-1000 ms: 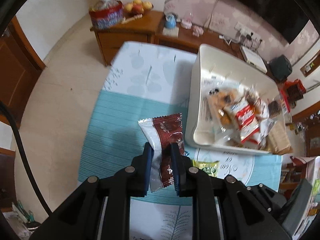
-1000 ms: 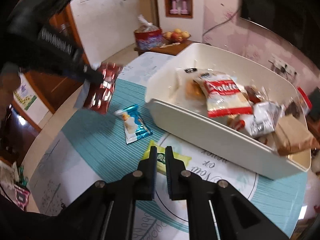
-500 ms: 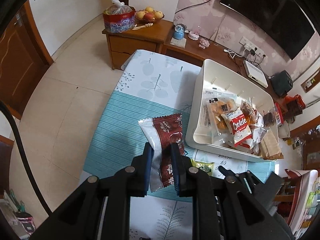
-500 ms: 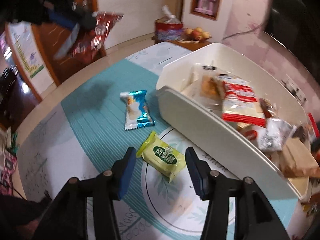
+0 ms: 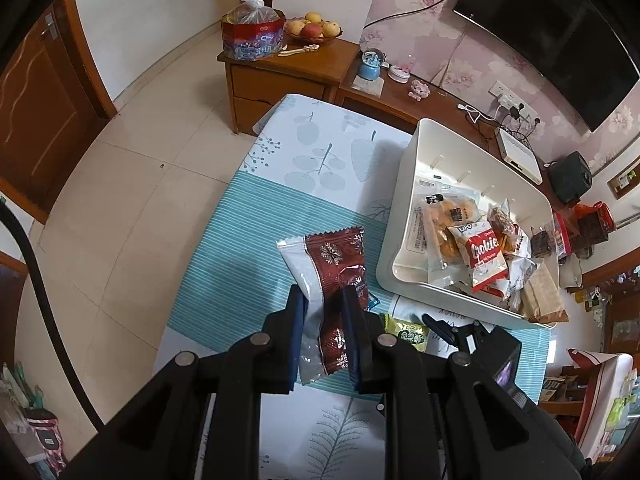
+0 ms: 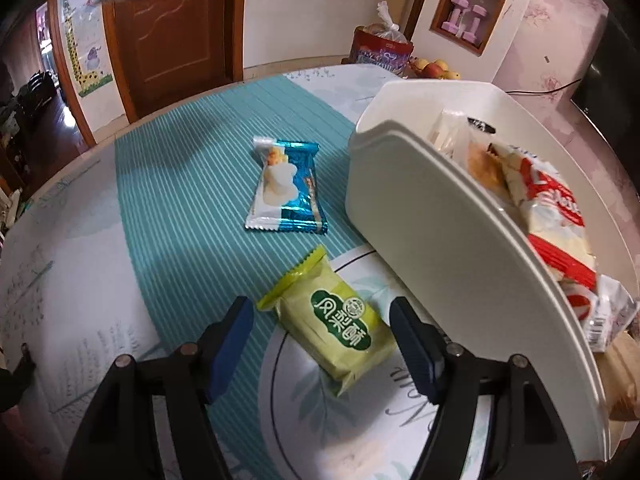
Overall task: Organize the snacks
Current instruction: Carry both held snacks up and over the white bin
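Note:
My left gripper (image 5: 323, 300) is shut on a dark red and silver snack packet (image 5: 330, 276) and holds it high above the table, left of the white bin (image 5: 404, 208). The bin holds several snack packets. My right gripper (image 6: 322, 316) is open, low over the table, with its fingers on either side of a green snack packet (image 6: 334, 322); this packet also shows in the left wrist view (image 5: 408, 330). A blue snack packet (image 6: 286, 188) lies flat on the teal mat beyond it, left of the bin (image 6: 460, 232).
The table has a teal striped mat (image 6: 180, 184) and a white leaf-print cloth (image 5: 324, 148). A wooden cabinet (image 5: 280, 72) with a red box and a fruit bowl stands beyond the table. A wooden door (image 6: 168, 28) is at the left.
My right gripper has opened and come down around the green packet. My left gripper has risen higher with the red packet still in it.

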A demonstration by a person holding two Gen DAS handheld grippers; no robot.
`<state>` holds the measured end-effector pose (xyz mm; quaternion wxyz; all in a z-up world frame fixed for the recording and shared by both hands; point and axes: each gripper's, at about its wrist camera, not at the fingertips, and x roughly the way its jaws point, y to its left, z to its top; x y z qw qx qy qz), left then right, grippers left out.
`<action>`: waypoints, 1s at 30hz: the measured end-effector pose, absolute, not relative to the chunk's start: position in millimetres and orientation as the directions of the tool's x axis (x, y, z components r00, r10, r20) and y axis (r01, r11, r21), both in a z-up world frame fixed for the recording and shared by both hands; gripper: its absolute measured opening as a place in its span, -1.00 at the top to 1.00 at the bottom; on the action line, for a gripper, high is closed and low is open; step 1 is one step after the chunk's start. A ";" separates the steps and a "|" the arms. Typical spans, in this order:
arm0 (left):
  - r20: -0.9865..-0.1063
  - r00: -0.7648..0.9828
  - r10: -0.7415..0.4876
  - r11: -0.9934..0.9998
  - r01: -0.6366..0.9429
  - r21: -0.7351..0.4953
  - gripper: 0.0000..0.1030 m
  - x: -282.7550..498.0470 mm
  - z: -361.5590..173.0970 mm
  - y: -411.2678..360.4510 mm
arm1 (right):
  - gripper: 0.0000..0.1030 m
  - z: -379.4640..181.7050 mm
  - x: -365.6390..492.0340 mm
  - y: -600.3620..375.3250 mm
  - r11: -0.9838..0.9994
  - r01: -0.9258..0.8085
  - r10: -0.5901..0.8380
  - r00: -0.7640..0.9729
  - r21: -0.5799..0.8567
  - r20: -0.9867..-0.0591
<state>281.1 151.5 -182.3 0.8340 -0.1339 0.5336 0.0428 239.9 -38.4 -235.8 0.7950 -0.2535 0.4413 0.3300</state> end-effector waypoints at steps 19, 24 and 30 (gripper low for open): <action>-0.899 0.433 -0.063 0.973 -0.175 -0.152 0.67 289.1 -172.3 126.1 | 0.01 -234.2 250.4 -66.4 0.685 -0.726 0.375 0.283 0.059 -0.883; -0.896 0.438 -0.066 0.976 -0.157 -0.149 0.67 295.9 -168.6 113.7 | 0.01 -215.3 248.7 -78.8 0.691 -0.717 0.410 0.279 0.096 -0.868; -0.887 0.456 -0.070 0.986 -0.105 -0.131 0.67 312.7 -160.7 87.1 | 0.01 -167.9 250.1 -102.2 0.701 -0.693 0.506 0.319 0.167 -0.802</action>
